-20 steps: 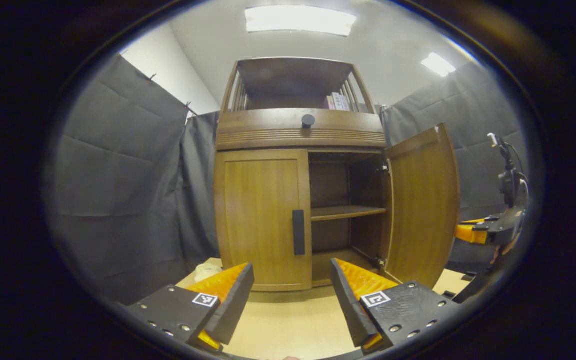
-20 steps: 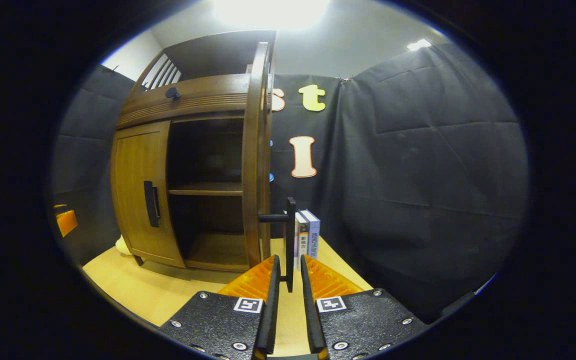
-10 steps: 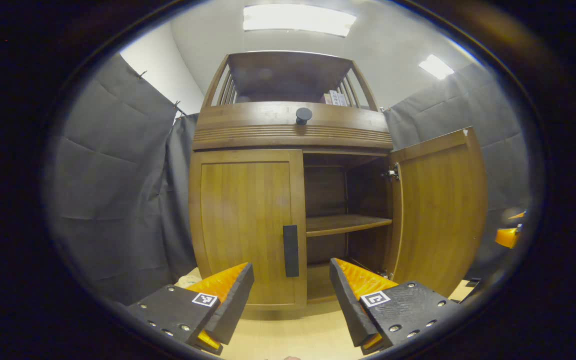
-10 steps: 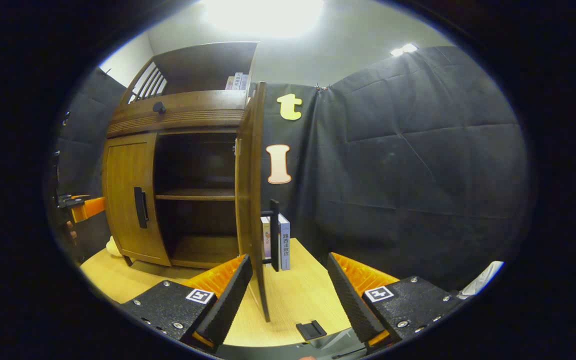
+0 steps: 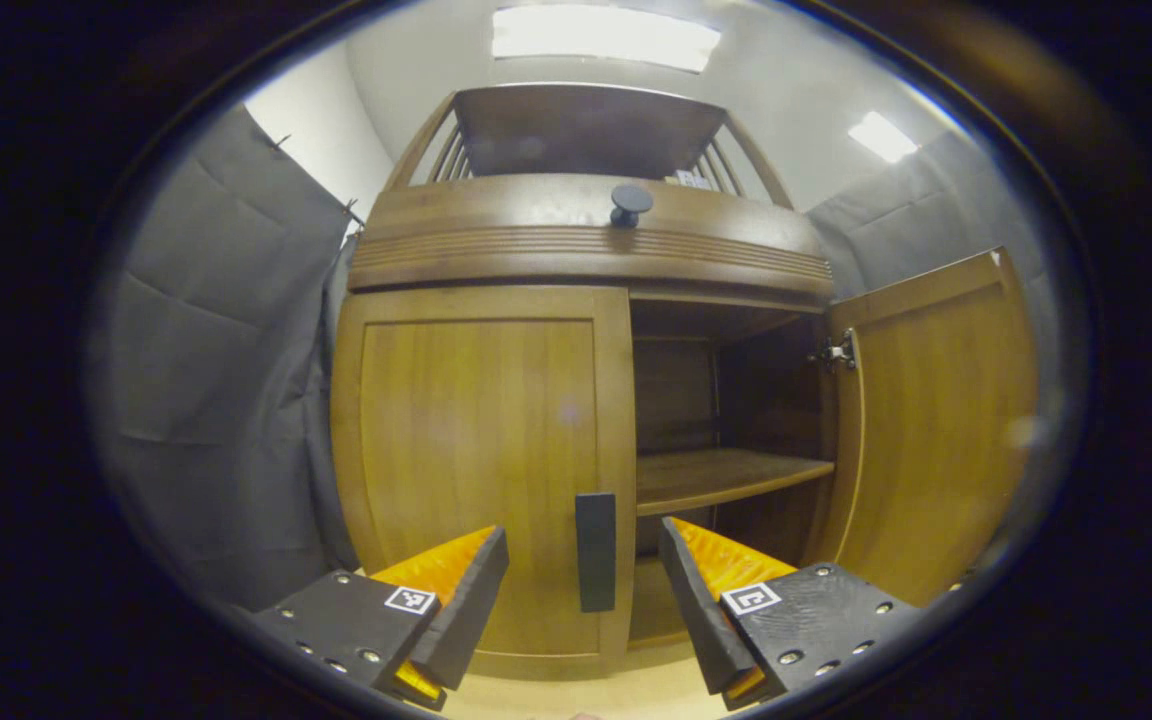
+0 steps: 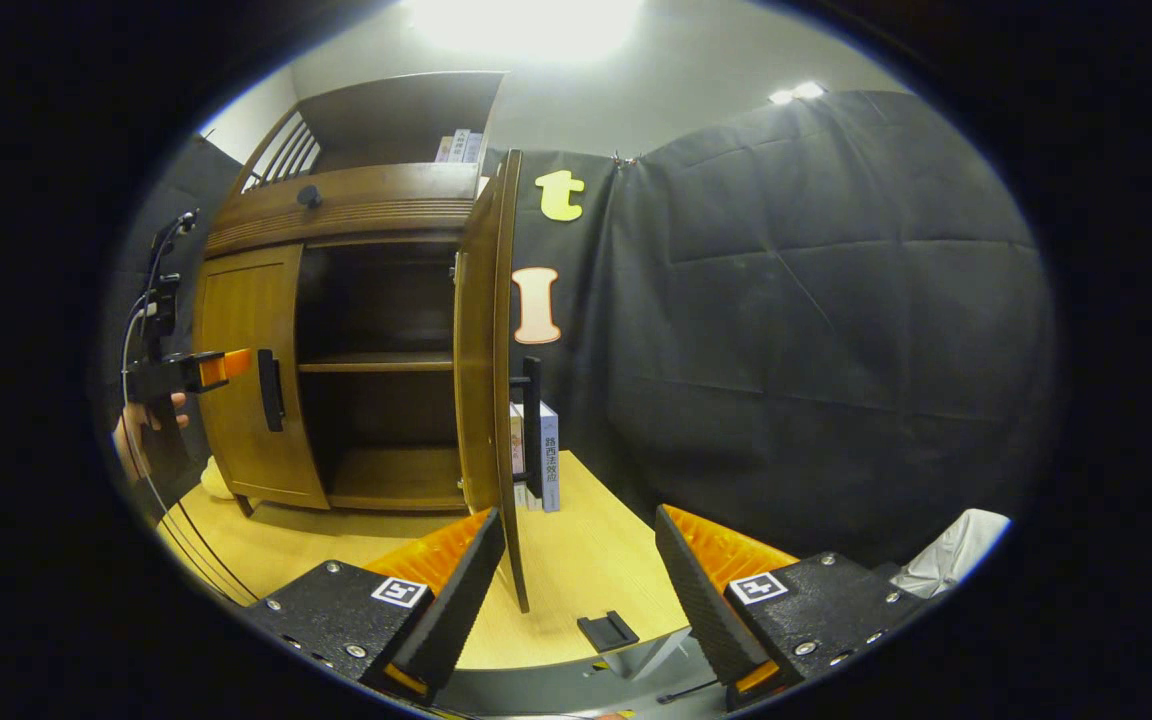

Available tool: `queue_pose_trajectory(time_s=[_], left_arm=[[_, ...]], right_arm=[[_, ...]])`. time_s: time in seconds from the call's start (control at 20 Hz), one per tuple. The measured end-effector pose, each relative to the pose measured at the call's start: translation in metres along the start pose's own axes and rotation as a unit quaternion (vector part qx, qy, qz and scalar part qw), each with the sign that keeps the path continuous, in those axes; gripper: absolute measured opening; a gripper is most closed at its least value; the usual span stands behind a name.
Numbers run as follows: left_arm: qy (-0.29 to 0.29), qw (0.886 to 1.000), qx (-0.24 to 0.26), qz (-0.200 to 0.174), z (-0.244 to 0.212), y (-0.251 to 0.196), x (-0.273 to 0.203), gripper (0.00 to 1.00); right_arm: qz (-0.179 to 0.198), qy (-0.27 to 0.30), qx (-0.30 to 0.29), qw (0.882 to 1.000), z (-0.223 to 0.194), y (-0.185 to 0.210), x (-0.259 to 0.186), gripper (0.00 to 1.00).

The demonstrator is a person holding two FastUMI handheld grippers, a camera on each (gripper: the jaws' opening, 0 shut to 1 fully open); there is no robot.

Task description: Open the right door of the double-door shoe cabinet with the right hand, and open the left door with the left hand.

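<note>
One shoe cabinet (image 5: 576, 260) stands on the table (image 6: 576, 560) with two doors, two dark bar handles and one round knob (image 5: 629, 201) on the band above them; inside, one shelf (image 5: 726, 477) crosses the open half. The left door (image 5: 481, 460) is shut, and its handle (image 5: 595, 550) sits between the fingers of the left gripper (image 5: 584, 575), near the door's inner edge; the fingers are spread wide and touch nothing; in the right gripper view this gripper shows at the far left by that handle, with a hand (image 6: 136, 435) behind it. The right door (image 6: 481, 340) stands swung out edge-on, its handle (image 6: 533, 425) on the outer face; a few books (image 6: 546, 470) stand on the table's far edge behind it. The right gripper (image 6: 576, 570) hangs back, well apart from that handle, fingers wide and empty, the door's lower corner between them.
</note>
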State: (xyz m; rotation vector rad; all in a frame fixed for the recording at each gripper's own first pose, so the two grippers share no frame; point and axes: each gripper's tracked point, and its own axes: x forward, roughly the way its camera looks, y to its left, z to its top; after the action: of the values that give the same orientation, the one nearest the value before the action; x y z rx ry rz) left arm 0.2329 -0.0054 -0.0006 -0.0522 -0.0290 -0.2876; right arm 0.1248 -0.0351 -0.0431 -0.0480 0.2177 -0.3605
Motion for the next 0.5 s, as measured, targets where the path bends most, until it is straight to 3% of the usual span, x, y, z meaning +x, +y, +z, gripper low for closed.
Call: queue_pose_trajectory(time_s=[0.1, 0.25, 0.5], left_arm=[[0.006, 1.0, 0.006, 0.002, -0.007, 0.001, 0.016, 0.85], [0.023, 1.0, 0.013, 0.005, -0.023, 0.0, 0.04, 0.9], [0.055, 0.998, -0.003, 0.012, -0.046, 0.01, 0.069, 0.9]], right_arm=[[-0.006, 0.003, 0.0, 1.0, -0.009, -0.001, -0.007, 0.93], [-0.014, 0.007, -0.006, 1.0, -0.012, -0.001, -0.008, 0.93], [-0.007, 0.017, -0.005, 1.0, -0.02, 0.005, -0.009, 0.94]])
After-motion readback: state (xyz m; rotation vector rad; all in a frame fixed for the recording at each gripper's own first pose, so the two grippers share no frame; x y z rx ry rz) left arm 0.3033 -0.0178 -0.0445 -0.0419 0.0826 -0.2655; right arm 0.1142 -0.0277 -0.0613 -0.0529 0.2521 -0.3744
